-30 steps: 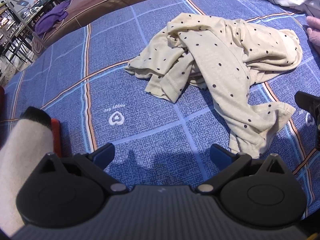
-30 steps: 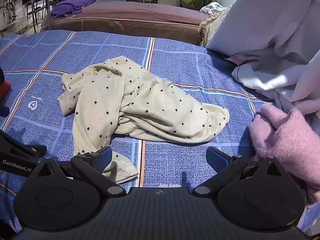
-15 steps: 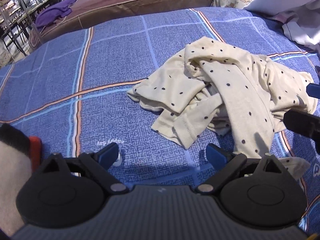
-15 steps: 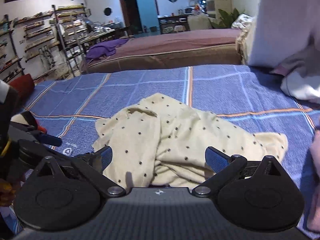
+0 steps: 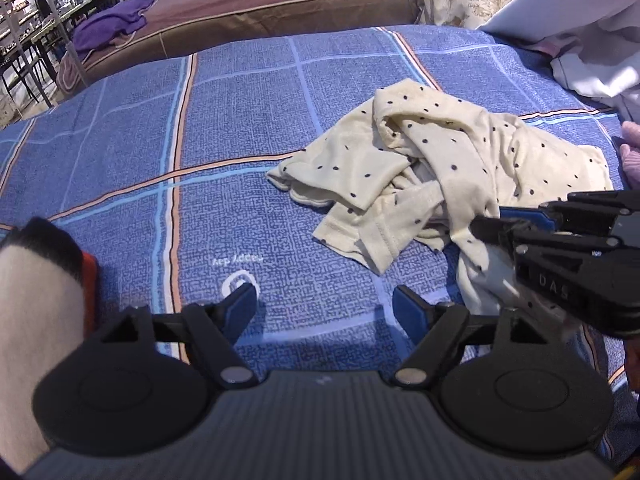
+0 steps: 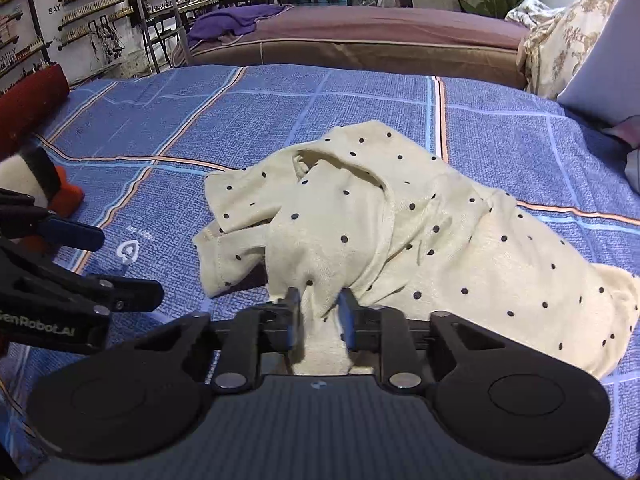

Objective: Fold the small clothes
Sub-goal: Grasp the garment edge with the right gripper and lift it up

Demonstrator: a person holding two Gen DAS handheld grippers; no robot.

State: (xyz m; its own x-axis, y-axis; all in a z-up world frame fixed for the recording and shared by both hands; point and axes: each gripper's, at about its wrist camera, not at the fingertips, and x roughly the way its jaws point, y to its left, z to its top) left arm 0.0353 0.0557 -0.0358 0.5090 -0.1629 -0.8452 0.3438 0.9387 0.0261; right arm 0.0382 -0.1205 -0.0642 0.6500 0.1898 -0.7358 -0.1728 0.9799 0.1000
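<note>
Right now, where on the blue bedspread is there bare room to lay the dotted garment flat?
Bare: the blue checked bedspread left of the crumpled cream polka-dot garment, out to the orange stripe and white heart logo, and the strip toward the brown bed. Crowded: the right edge, with white bedding and a pink knit, and the near corner where both grippers meet.

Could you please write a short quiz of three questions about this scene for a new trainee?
1. True or false: the dotted cream garment lies neatly folded on the blue bedspread.
2. Which gripper has cloth between its fingers: A) left gripper B) right gripper?
3. Fill in: the purple cloth lies on the ____ bed behind.

Key: 1. False, it is crumpled. 2. B; its jaws are closing on a fold, while the left's are closing over bare bedspread. 3. Brown.
</note>
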